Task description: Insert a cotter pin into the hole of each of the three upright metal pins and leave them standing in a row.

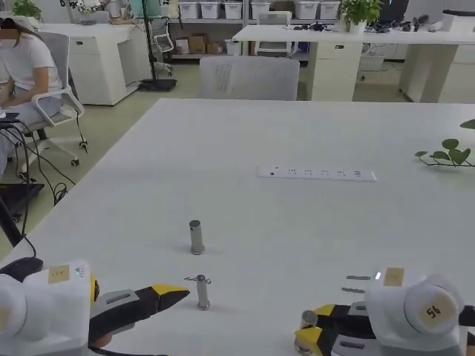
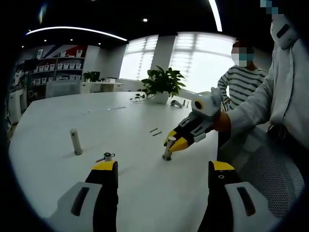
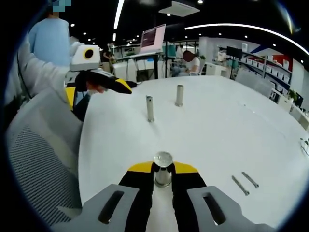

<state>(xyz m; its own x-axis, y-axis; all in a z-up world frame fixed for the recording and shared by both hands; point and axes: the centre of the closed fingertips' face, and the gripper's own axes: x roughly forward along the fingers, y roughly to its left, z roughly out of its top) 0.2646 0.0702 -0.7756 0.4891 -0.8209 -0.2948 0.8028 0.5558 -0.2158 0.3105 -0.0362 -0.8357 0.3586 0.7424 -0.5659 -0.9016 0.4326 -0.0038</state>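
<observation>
Left gripper (image 2: 163, 168): fingers spread wide, holding nothing, at the near left edge of the surface (image 1: 334, 222).
Far pin (image 1: 196, 237): upright, bare, farther in from that edge.
Middle pin (image 1: 202, 293): upright just beside the left fingers; a cotter pin (image 1: 198, 279) sits across its top hole.
Right gripper (image 3: 163, 170): fingers clenched on the third pin (image 1: 308, 320), upright at the near edge.
Handling: the pins look stiff, smooth and tippy. Best gripped on the shaft, leaving the hole free.
Loose cotter pins (image 1: 357, 284): two lie flat just beyond the right gripper. Probably light and springy, easiest taken by the head.
</observation>
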